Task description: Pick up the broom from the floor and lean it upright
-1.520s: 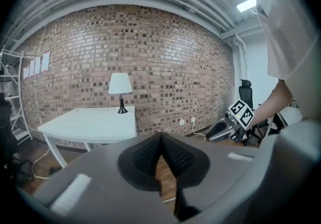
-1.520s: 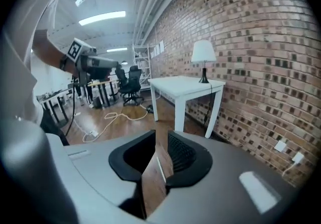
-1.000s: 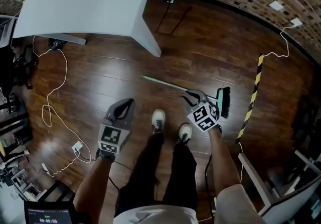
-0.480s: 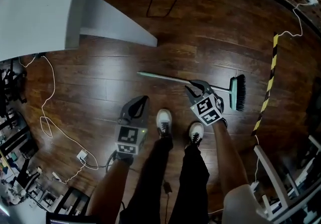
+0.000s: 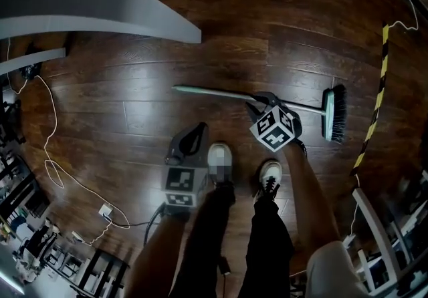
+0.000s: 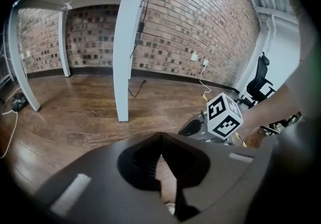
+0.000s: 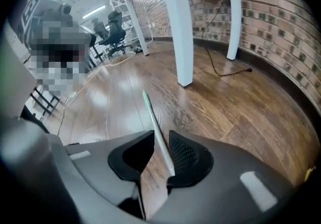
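Note:
The broom lies flat on the dark wood floor; its pale green handle (image 5: pixel 214 93) runs left to right to the dark brush head (image 5: pixel 334 113). My right gripper (image 5: pixel 262 98) is down over the handle near its middle. In the right gripper view the handle (image 7: pixel 153 117) passes between the parted jaws of that gripper (image 7: pixel 160 140), close against the right-hand pad, with floor showing on its other side. My left gripper (image 5: pixel 199 131) hangs beside the person's left shoe (image 5: pixel 219 160), apart from the broom. In its own view the left gripper (image 6: pixel 160 140) has its tips together and holds nothing.
A white table (image 5: pixel 100 13) with slanted legs stands at the back left. A white cable (image 5: pixel 50 156) and a socket block (image 5: pixel 105 210) lie at the left. A yellow-black strip (image 5: pixel 378 89) runs down the right. A light frame (image 5: pixel 374 236) is at the lower right.
Both grippers have dropped toward the floor as the view came lower. The right one went from above the handle to straddling it. The broom has not shifted.

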`<state>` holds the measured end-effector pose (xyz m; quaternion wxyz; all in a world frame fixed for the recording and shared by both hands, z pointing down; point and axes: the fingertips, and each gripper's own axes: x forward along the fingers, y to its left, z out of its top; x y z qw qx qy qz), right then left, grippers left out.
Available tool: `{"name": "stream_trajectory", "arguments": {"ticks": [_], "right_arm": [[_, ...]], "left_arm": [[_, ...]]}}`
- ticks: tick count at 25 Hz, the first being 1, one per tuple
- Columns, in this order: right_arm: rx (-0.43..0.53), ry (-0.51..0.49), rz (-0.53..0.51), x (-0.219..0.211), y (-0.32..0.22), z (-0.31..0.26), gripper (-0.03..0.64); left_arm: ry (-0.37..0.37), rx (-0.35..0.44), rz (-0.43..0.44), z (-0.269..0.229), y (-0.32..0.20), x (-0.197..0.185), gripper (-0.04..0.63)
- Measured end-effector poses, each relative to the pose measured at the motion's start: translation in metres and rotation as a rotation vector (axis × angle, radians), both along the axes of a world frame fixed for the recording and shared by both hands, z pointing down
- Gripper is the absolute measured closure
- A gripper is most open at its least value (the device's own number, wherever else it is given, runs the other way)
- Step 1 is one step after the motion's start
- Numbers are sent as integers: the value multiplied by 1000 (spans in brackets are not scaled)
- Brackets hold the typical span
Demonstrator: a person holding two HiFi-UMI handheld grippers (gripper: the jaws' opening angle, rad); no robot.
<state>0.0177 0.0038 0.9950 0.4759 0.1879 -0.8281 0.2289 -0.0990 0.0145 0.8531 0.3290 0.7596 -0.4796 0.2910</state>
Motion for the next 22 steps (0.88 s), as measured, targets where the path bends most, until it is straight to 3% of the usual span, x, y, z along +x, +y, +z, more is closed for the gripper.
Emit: {"name": "stream_trajectory", "arguments": {"ticks": [8, 15, 22], "right_arm": [[21, 248, -289, -5, 23, 86, 538], [42, 298, -329, -17, 24, 110, 523], [18, 397, -463, -17, 33, 133, 520]], "left_arm": [[36, -56, 34, 48, 51, 3, 594], [62, -92, 23, 64, 85, 5, 594], [67, -96, 28, 69, 84, -7, 594]]}}
